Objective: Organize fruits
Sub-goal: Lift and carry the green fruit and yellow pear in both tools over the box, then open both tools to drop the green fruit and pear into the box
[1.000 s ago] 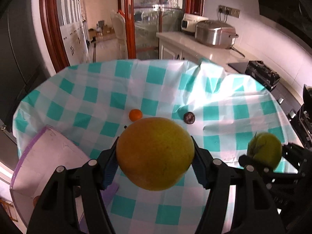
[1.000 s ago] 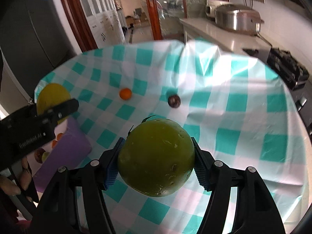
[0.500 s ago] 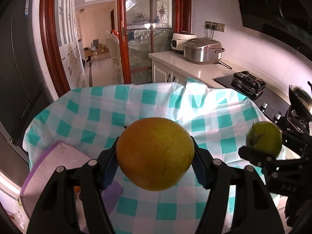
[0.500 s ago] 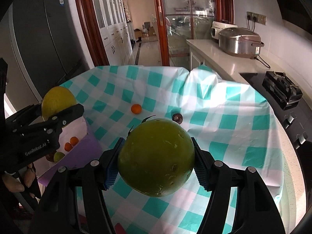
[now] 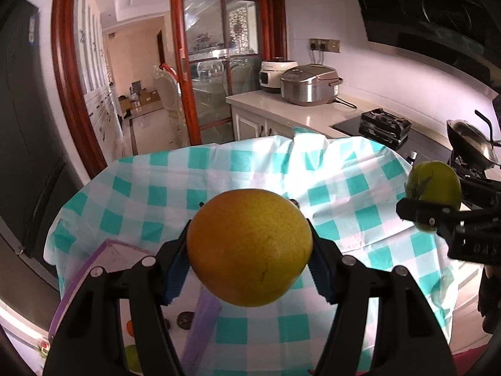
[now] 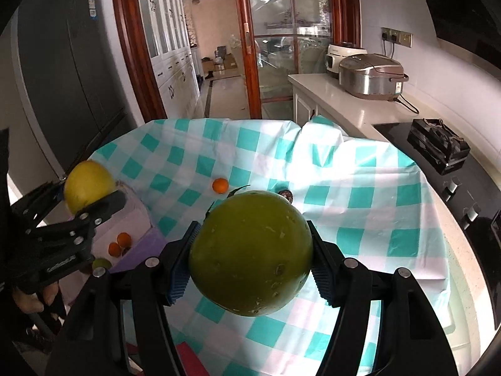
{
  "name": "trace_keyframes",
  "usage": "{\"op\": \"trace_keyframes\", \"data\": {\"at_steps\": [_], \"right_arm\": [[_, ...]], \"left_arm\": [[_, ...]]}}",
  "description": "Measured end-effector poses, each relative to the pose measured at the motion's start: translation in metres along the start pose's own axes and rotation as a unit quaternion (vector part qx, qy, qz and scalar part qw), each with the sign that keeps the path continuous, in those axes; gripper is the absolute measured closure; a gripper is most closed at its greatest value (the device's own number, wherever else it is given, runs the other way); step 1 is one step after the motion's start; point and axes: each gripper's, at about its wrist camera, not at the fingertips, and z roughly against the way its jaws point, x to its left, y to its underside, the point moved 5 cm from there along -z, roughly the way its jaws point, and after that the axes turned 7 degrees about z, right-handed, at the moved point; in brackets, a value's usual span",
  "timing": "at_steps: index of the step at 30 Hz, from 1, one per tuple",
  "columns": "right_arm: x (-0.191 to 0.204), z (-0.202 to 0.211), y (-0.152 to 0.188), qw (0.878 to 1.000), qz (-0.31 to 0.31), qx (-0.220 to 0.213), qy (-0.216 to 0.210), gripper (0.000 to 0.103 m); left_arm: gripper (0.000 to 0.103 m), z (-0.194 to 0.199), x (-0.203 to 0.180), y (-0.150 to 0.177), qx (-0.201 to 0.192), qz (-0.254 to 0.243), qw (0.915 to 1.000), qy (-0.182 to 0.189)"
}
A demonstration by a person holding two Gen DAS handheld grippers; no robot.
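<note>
two fruits held aloft, box below left

left tongs (image 5: pixel 249 252): clenched on a large yellow-orange citrus (image 5: pixel 249 247), blue ribbed pads pressed to both flanks, fruit raised clear of the surface (image 5: pixel 360 181). seen from the right wrist view as a yellow globe at far left (image 6: pixel 88 186), gripped above the purple box (image 6: pixel 137 219).

right tongs (image 6: pixel 251 258): clenched on a large green round fruit (image 6: pixel 250 252), skin flecked with pale scuffs, dark stem and leaf tips showing at its top edge. held in the air over the near half of the checked cloth (image 6: pixel 360 194). visible in the left wrist view at far right (image 5: pixel 434 192), black finger across its lower part.

purple box, white inside: at the left edge of the surface, partly under the left tongs. contents seen from the right wrist view: two small orange fruits (image 6: pixel 120 243) touching each other, a small green fruit (image 6: pixel 101 263) near them; a dark round item beside them, hard to identify.

loose on the teal-and-white checked cloth: one small orange fruit (image 6: pixel 220 185), mid-surface; one small dark round fruit (image 6: pixel 286 195) to its right, mostly hidden behind the green fruit. well apart from the box.

background, right side: white kitchen counter with a steel cooker (image 6: pixel 372 75) and a white appliance (image 6: pixel 343 54) behind it; black hob with a dark folded item (image 6: pixel 438 144); pan (image 5: pixel 472 139) on the burner in the left wrist view. dark refrigerator (image 6: pixel 69 78) at left.
</note>
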Motion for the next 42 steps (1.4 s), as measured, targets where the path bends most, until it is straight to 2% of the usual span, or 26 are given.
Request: {"op": "trace_keyframes", "data": {"at_steps": [4, 9, 14, 18, 20, 22, 27, 31, 35, 39, 42], "right_arm": [[0.019, -0.015, -0.001, 1.0, 0.005, 0.003, -0.017, 0.039], [0.046, -0.033, 0.005, 0.998, 0.053, 0.026, -0.036, 0.039], [0.062, -0.052, -0.005, 0.995, 0.072, 0.047, -0.052, 0.039], [0.101, -0.083, -0.022, 0.987, 0.111, 0.066, -0.095, 0.039], [0.124, -0.101, -0.025, 0.982, 0.131, 0.075, -0.116, 0.039], [0.156, -0.124, -0.024, 0.973, 0.156, 0.086, -0.15, 0.039], [0.235, -0.172, -0.007, 0.948, 0.218, 0.108, -0.204, 0.039], [0.279, -0.197, 0.013, 0.925, 0.26, 0.156, -0.228, 0.039], [0.302, -0.216, 0.037, 0.904, 0.291, 0.209, -0.232, 0.039], [0.326, -0.23, 0.062, 0.874, 0.353, 0.257, -0.215, 0.039], [0.332, -0.235, 0.076, 0.863, 0.374, 0.271, -0.205, 0.039]], "left_arm": [[0.037, -0.007, 0.029, 0.006, 0.001, 0.026, 0.9996, -0.012], [0.037, -0.019, 0.057, 0.016, 0.006, 0.057, 0.9977, -0.036], [0.037, -0.027, 0.086, 0.027, 0.039, 0.1, 0.9927, -0.055], [0.037, -0.036, 0.133, 0.043, 0.091, 0.174, 0.9781, -0.068], [0.037, -0.042, 0.155, 0.054, 0.115, 0.189, 0.972, -0.078], [0.037, -0.053, 0.186, 0.073, 0.153, 0.202, 0.9629, -0.094], [0.037, -0.069, 0.246, 0.104, 0.199, 0.211, 0.9481, -0.131], [0.037, -0.079, 0.285, 0.122, 0.242, 0.214, 0.9331, -0.158], [0.037, -0.097, 0.303, 0.13, 0.278, 0.229, 0.9178, -0.167], [0.037, -0.124, 0.308, 0.129, 0.305, 0.216, 0.9129, -0.165], [0.037, -0.148, 0.311, 0.128, 0.313, 0.198, 0.9139, -0.166]]}}
